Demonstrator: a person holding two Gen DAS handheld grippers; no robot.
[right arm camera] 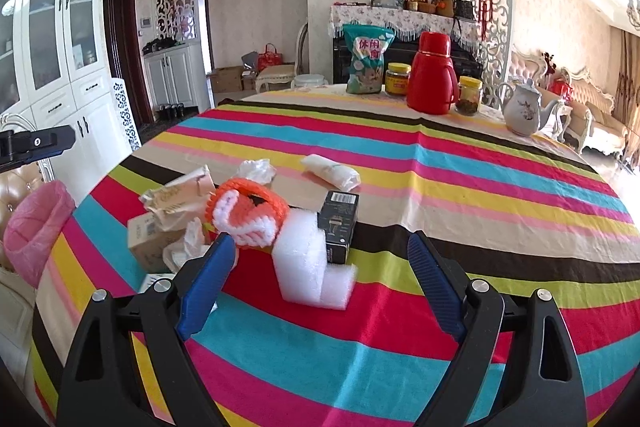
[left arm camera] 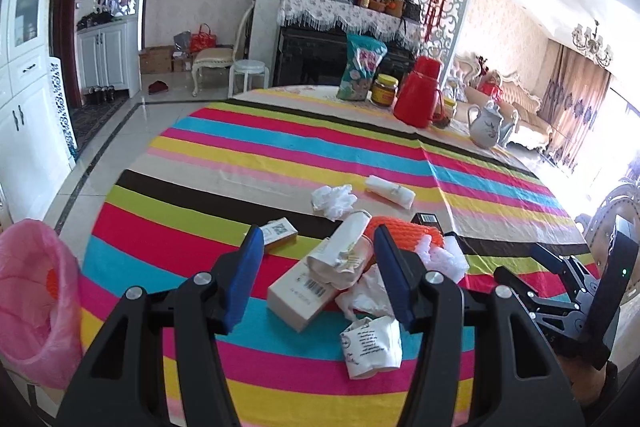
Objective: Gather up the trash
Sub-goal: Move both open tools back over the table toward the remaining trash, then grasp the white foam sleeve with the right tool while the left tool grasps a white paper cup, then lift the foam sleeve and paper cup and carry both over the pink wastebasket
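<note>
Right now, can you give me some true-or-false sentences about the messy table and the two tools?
1. Both tools are holding nothing. True: the left tool and the right tool stand open over the striped tablecloth.
2. The bin with the pink bag is sitting on the table. False: it stands beside the table, past its edge.
3. The red thermos stands upright at the far side. True.
4. The white foam piece lies far from the black box. False: they sit right against each other.
5. The white teapot is tipped over. False: it is upright.
</note>
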